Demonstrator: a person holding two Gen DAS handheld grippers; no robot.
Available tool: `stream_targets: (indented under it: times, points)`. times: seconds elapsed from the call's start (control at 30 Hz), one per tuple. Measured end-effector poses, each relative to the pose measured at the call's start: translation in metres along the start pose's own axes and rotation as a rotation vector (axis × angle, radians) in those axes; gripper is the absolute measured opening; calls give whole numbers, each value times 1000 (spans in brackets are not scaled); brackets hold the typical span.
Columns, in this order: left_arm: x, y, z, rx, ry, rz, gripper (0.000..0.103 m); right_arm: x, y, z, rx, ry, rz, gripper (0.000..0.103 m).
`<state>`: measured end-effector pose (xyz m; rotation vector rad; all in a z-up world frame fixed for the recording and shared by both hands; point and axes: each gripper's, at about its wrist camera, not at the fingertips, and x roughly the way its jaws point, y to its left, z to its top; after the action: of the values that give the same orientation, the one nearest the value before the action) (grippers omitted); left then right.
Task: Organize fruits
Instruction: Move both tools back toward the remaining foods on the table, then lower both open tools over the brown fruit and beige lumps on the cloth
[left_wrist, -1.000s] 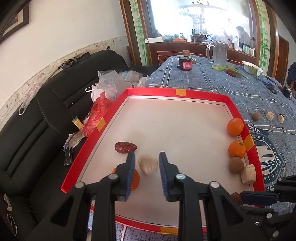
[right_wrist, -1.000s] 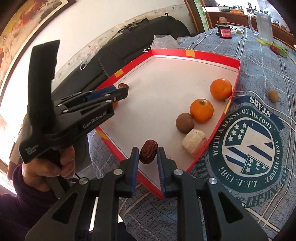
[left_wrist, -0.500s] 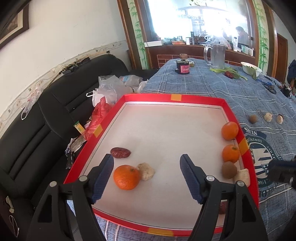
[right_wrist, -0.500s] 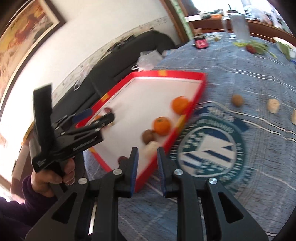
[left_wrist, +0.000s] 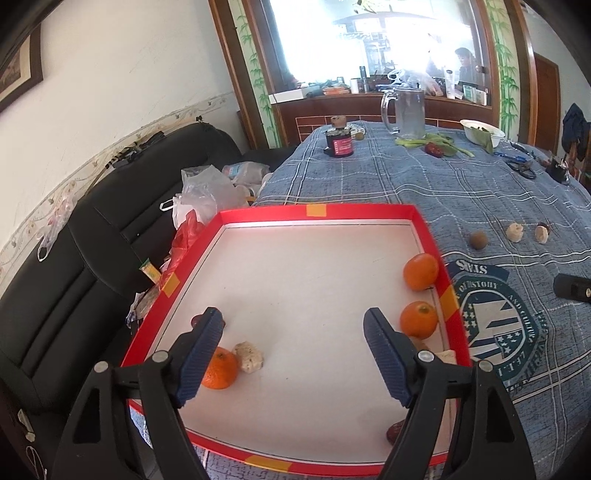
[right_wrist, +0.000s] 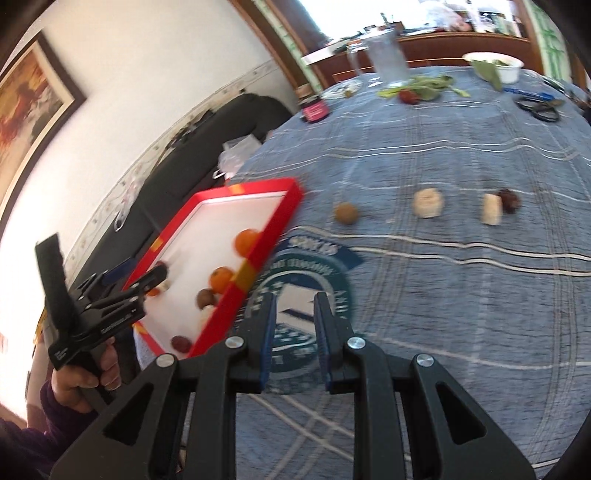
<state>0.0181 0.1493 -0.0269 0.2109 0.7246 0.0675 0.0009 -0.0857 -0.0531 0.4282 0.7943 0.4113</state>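
A red-rimmed white tray (left_wrist: 317, 210) lies on the blue plaid cloth. At its near left lie an orange (left_wrist: 219, 369) and a pale lump (left_wrist: 249, 356), and a dark date shows partly behind the left finger. Two oranges (left_wrist: 421, 271) sit along the right rim, and another date (left_wrist: 393, 432) lies at the near right corner. My left gripper (left_wrist: 291, 321) hovers over the tray, its jaws opening, nothing between them. My right gripper (right_wrist: 295, 299) is shut and empty over the cloth's round emblem. Beyond it lie a brown fruit (right_wrist: 346, 213), two pale pieces (right_wrist: 427, 203) and a date (right_wrist: 509, 199).
At the table's far end stand a glass jug (left_wrist: 406, 110), a dark jar (left_wrist: 339, 142), a white bowl (left_wrist: 482, 131) with greens, and scissors (left_wrist: 521, 168). A black sofa (left_wrist: 74, 258) with plastic bags (left_wrist: 207, 192) runs along the tray's left side.
The left jaws spread wide off the pale lump and the gripper drew back. The right gripper swung right, away from the tray's corner and out over the cloth; the date stayed in the tray.
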Motion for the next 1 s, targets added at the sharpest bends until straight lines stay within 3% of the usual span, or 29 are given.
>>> stream_targets:
  times: [0.27, 0.6, 0.9, 1.0]
  points:
    - [-2, -14, 3, 24, -2, -11, 79, -18, -48, 13, 94, -49, -92, 23]
    - [-2, -23, 4, 45, 2, -23, 79, -23, -77, 23, 125, -67, -186, 23]
    - [-14, -51, 26, 98, -51, -80, 79, 1, -97, 57, 117, -40, -437, 22]
    - [-13, -65, 36, 117, -58, -112, 79, 10, -105, 60, 138, -21, -428, 22]
